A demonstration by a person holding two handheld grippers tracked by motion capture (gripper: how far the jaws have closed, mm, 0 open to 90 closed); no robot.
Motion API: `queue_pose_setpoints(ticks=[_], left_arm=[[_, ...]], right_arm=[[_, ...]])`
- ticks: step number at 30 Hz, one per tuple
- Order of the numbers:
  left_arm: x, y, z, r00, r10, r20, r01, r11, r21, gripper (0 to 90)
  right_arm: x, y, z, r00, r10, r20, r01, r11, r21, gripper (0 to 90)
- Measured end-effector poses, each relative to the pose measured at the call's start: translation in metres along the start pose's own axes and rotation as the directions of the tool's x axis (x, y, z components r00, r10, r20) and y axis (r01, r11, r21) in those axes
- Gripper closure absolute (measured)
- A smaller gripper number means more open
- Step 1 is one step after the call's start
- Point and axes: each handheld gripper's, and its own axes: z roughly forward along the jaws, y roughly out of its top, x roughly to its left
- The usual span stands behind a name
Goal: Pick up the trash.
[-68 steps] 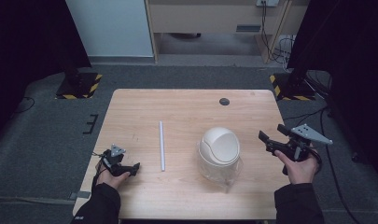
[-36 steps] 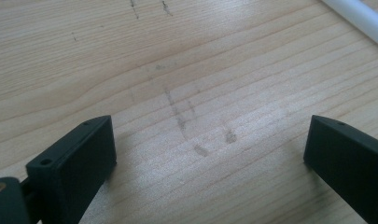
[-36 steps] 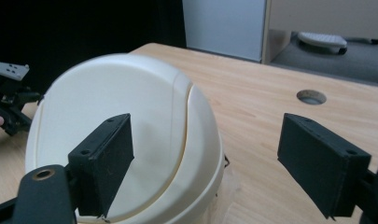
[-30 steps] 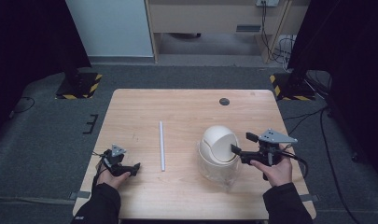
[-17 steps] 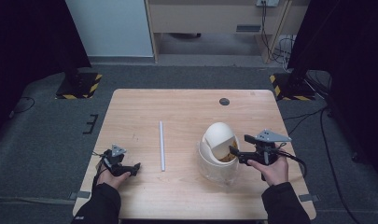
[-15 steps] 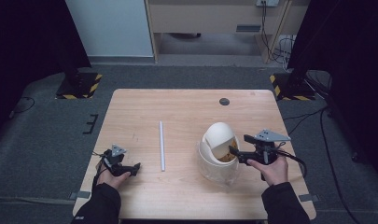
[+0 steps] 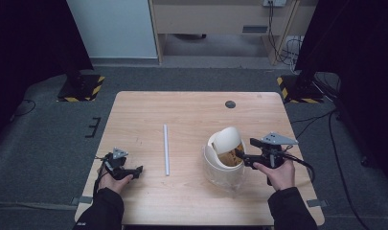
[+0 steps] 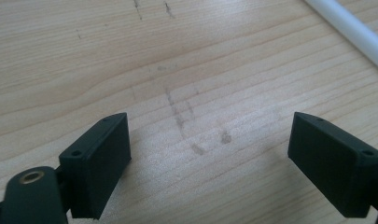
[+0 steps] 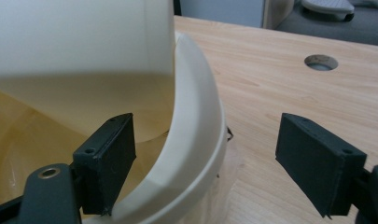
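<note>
The right gripper [image 9: 203,163] has its jaws spread wide, one inside the mouth of the cream swing-lid bin [image 7: 223,155] and the other outside its rim, so the rim [image 9: 196,140] sits between them without being pinched; judged from this, the placement looks intended either to grip the rim or to push the flap inward. The swing flap [image 9: 84,42] is tipped back, which exposes the yellowish interior to the gripper. In the high view the bin stands upright on the right half of the wooden table [image 7: 191,110], just beside the right hand [image 7: 278,173]. The left gripper [image 8: 214,154] is also spread apart and empty, hovering low over bare wood near the front left edge, apparently parked clear of the work. A white rod [image 7: 166,149] lies flat between the two hands, well apart from the bin and untouched. A round cable hole [image 7: 230,104] marks the far side.
</note>
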Motion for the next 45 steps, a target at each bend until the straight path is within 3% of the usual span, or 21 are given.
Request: queue_pose_setpoints(ticks=[4, 6, 8, 13, 18, 27, 33, 45], left_arm=[[-0.004, 0.004, -0.003, 1.0, -0.004, 0.009, 0.004, 0.9994, -0.034, 16.4], [-0.012, 0.009, -0.006, 0.9986, -0.033, 0.042, 0.036, 0.996, -0.081, 17.4], [-0.017, 0.011, -0.007, 0.9978, -0.035, 0.056, 0.041, 0.9945, -0.096, 18.1], [-0.04, 0.021, -0.006, 0.9963, -0.002, 0.086, 0.013, 0.9915, -0.13, 23.7], [-0.053, 0.027, -0.002, 0.9946, 0.01, 0.103, 0.004, 0.9909, -0.135, 26.5], [-0.075, 0.035, 0.012, 0.993, 0.032, 0.114, -0.02, 0.9939, -0.109, 31.4], [-0.087, 0.037, 0.022, 0.9928, 0.052, 0.108, -0.045, 0.9967, -0.067, 34.8], [-0.086, 0.039, 0.03, 0.9957, 0.044, 0.081, -0.045, 0.999, 0.001, 50.6]], right_arm=[[-0.002, 0.002, -0.005, 1.0, 0.008, 0.001, -0.008, 1.0, -0.023, 20.0], [-0.005, 0.004, -0.011, 0.9998, 0.013, 0.012, -0.013, 0.999, -0.035, 19.8], [-0.007, 0.004, -0.013, 0.9997, 0.011, 0.02, -0.01, 0.999, -0.034, 19.8], [-0.014, 0.001, -0.019, 0.9985, 0.05, 0.022, -0.048, 0.997, -0.056, 17.6], [-0.014, 0.002, -0.02, 0.9989, 0.042, 0.018, -0.041, 0.997, -0.06, 18.2], [-0.021, 0.004, -0.03, 0.9976, 0.063, 0.027, -0.06, 0.994, -0.094, 18.1], [-0.032, -0.003, -0.032, 0.9933, 0.086, 0.078, -0.079, 0.993, -0.09, 17.8], [-0.046, -0.015, -0.031, 0.9869, 0.099, 0.127, -0.092, 0.994, -0.058, 17.8]])
